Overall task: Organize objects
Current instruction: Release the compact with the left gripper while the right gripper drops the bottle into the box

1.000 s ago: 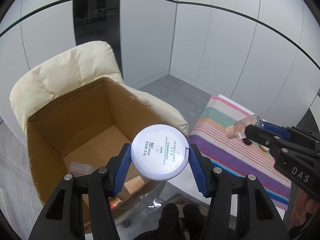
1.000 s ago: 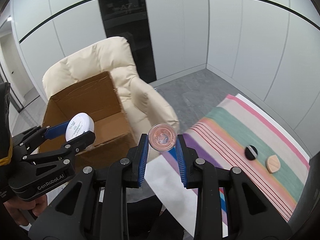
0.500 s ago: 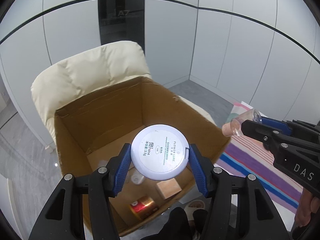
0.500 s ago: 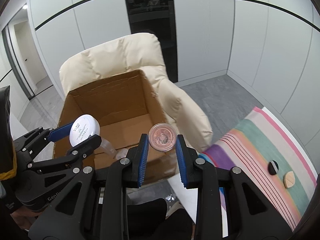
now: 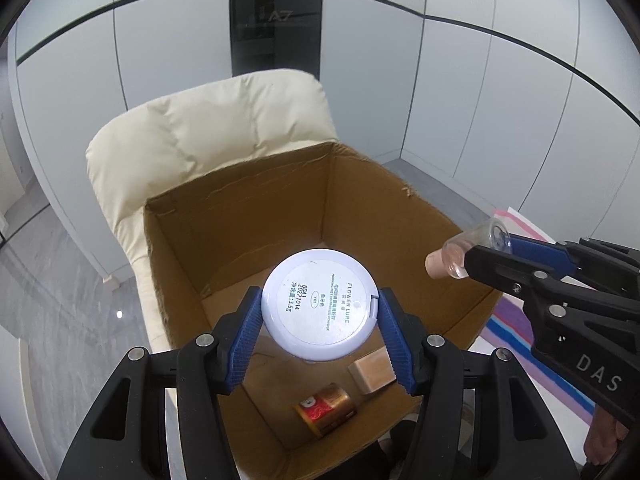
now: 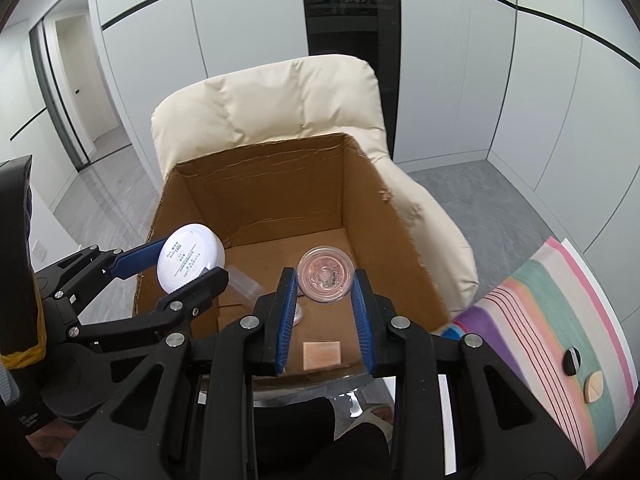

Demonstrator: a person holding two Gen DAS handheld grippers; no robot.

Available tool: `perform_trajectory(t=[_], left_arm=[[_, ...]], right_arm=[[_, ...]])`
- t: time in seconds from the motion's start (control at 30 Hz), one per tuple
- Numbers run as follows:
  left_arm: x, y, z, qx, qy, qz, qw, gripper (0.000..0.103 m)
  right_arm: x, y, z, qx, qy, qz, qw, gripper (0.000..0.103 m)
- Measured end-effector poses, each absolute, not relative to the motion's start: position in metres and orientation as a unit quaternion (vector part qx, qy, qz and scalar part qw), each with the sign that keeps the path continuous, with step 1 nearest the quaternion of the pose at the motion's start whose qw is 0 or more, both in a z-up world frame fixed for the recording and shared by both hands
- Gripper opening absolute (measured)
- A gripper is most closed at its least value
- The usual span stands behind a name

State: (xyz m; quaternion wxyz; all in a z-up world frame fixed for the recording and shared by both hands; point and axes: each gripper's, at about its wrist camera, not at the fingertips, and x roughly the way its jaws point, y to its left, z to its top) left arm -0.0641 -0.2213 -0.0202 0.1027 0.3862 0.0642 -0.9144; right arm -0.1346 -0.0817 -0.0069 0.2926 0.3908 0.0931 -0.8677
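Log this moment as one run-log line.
left gripper: shut on white compact | right gripper: shut on clear bottle | both over open cardboard box | box on cream chair

One box (image 6: 280, 200), one chair (image 6: 280, 104), two tongs (image 6: 325, 312).

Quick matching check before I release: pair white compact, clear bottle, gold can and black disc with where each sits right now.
Things:
1. white compact
2. clear bottle
3. gold can
4. black disc

Places:
A. on the striped cloth
B. in the right gripper
C. on the cardboard box floor
D. in the left gripper

Pairs: 1-D, 2-B, 3-C, 4-A
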Motion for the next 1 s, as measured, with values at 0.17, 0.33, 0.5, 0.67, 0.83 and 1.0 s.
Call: perform_trajectory(t=[0.17, 0.33, 0.5, 0.67, 0.83, 1.0], left_arm=[[-0.055, -0.231, -0.016, 0.378, 0.058, -0.917, 0.115, 0.072], [-0.047, -0.24, -0.014, 0.373, 0.058, -0.917, 0.128, 0.089], [-0.042, -0.247, -0.014, 0.371, 0.056, -0.916, 0.145, 0.1], [-0.043, -0.254, -0.015, 0.372, 0.059, -0.913, 0.155, 0.102], [-0.046, -0.26, -0.02, 0.383, 0.052, -0.905, 0.179, 0.103], [-0.048, -0.263, -0.024, 0.393, 0.063, -0.899, 0.181, 0.103]], right_arm=[[-0.138, -0.093, -0.009, 0.395, 0.093, -0.865, 0.295, 0.029], [-0.143, -0.105, -0.015, 0.404, 0.095, -0.86, 0.298, 0.029], [-0.146, -0.113, -0.018, 0.408, 0.094, -0.857, 0.301, 0.029], [-0.147, -0.115, -0.019, 0.411, 0.091, -0.855, 0.302, 0.029], [-0.148, -0.113, -0.02, 0.413, 0.086, -0.859, 0.292, 0.032], [-0.15, -0.108, -0.019, 0.41, 0.079, -0.862, 0.289, 0.051]])
